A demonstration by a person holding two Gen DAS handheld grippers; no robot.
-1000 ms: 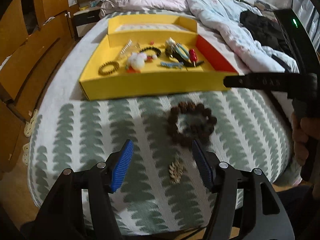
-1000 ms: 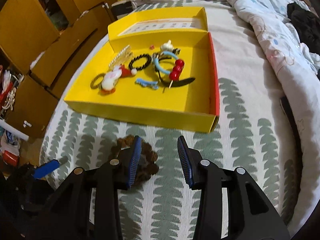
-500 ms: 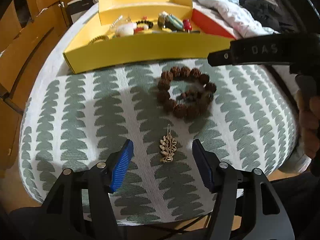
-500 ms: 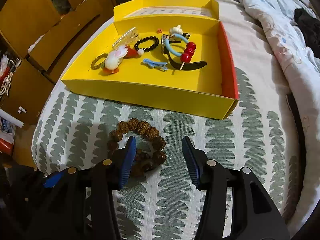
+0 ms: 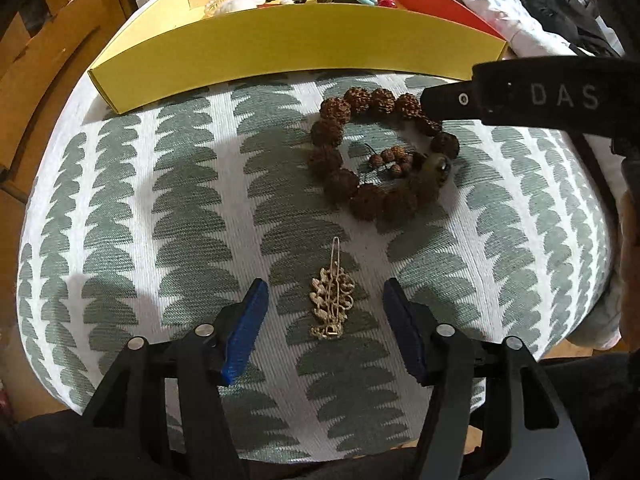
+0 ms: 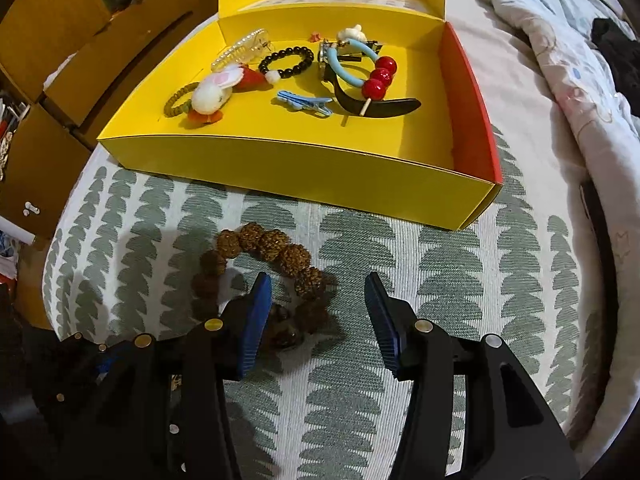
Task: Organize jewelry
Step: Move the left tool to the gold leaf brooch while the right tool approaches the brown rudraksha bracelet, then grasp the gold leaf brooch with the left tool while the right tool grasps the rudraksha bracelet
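A small gold leaf-shaped hair clip (image 5: 332, 296) lies on the green-patterned cover between the open fingers of my left gripper (image 5: 324, 316), not touched. A bracelet of large brown beads (image 5: 376, 160) lies beyond it; in the right wrist view the bracelet (image 6: 272, 264) sits just left of my open, empty right gripper (image 6: 316, 316), partly hidden by its left finger. The yellow tray (image 6: 304, 164) behind holds several pieces of jewelry and hair clips. The right gripper's body (image 5: 532, 96) hangs over the bracelet's right side.
The tray (image 5: 296, 40) stands close behind the bracelet. Wooden drawers (image 6: 52, 40) are at the left past the bed edge. A rumpled quilt (image 6: 560, 40) and dark clothing (image 6: 616, 48) lie at the right.
My left gripper has dropped and pulled back so the gold clip now sits between its fingers. My right gripper has come lower over the bracelet. Both stayed open.
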